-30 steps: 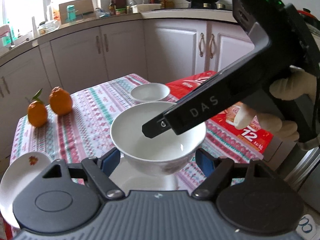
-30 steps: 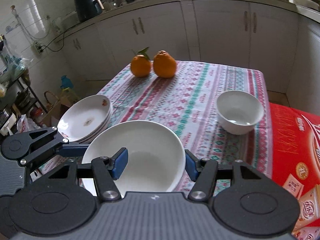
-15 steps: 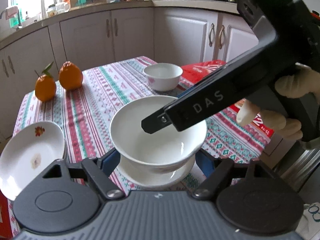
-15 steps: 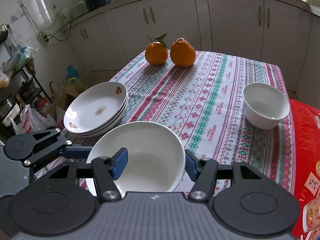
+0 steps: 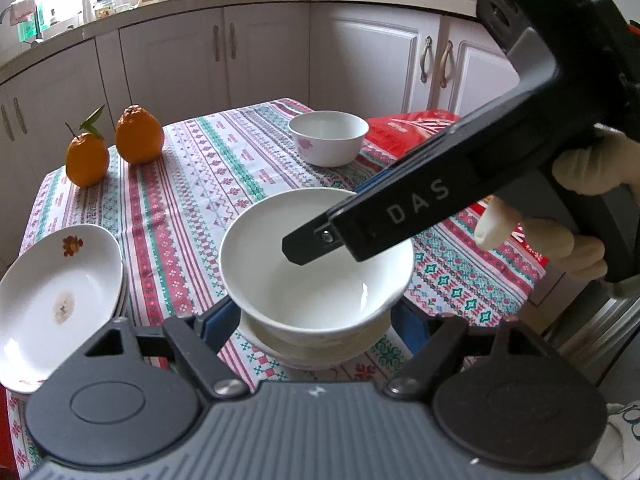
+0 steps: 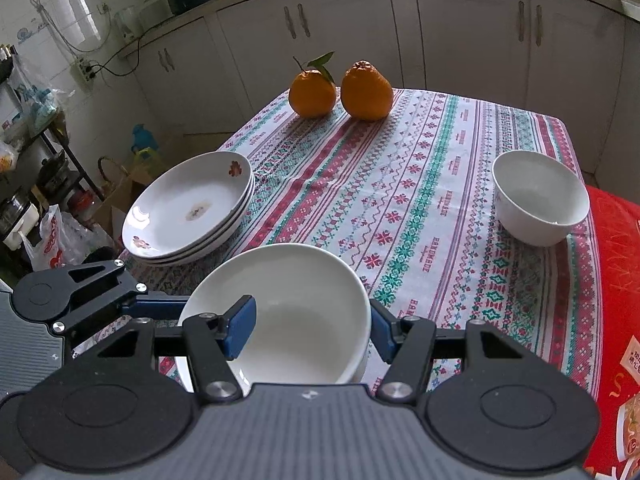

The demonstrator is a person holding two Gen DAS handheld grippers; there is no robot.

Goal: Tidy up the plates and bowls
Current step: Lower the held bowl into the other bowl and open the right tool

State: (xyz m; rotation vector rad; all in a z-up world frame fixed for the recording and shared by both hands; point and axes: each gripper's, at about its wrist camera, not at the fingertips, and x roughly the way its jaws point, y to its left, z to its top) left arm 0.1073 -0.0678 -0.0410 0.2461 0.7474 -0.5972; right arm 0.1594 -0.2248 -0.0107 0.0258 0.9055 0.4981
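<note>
A large white bowl [image 5: 316, 276] [image 6: 288, 312] sits nested in a second white dish [image 5: 320, 354], low at the table's near edge. I cannot tell whether the pair touches the cloth. My left gripper [image 5: 314, 320] is shut on the pair, a blue pad pressed on each side. My right gripper [image 6: 310, 334] is shut on the top bowl's wall, one finger inside and one outside the rim. A small white bowl [image 5: 328, 138] [image 6: 540, 196] stands at the far right. Three flowered plates [image 5: 60, 292] [image 6: 192, 208] are stacked at the left edge.
Two oranges [image 5: 138, 136] [image 6: 366, 92] sit at the far end of the patterned tablecloth [image 6: 400, 184]. A red printed box [image 5: 412, 128] [image 6: 616, 280] lies along the right side. A gloved hand [image 5: 580, 208] holds the right gripper. White cabinets stand behind the table.
Both grippers have moved forward and down over the table together, carrying the nested bowls. The plate stack and small bowl show more fully. Neither grip has changed.
</note>
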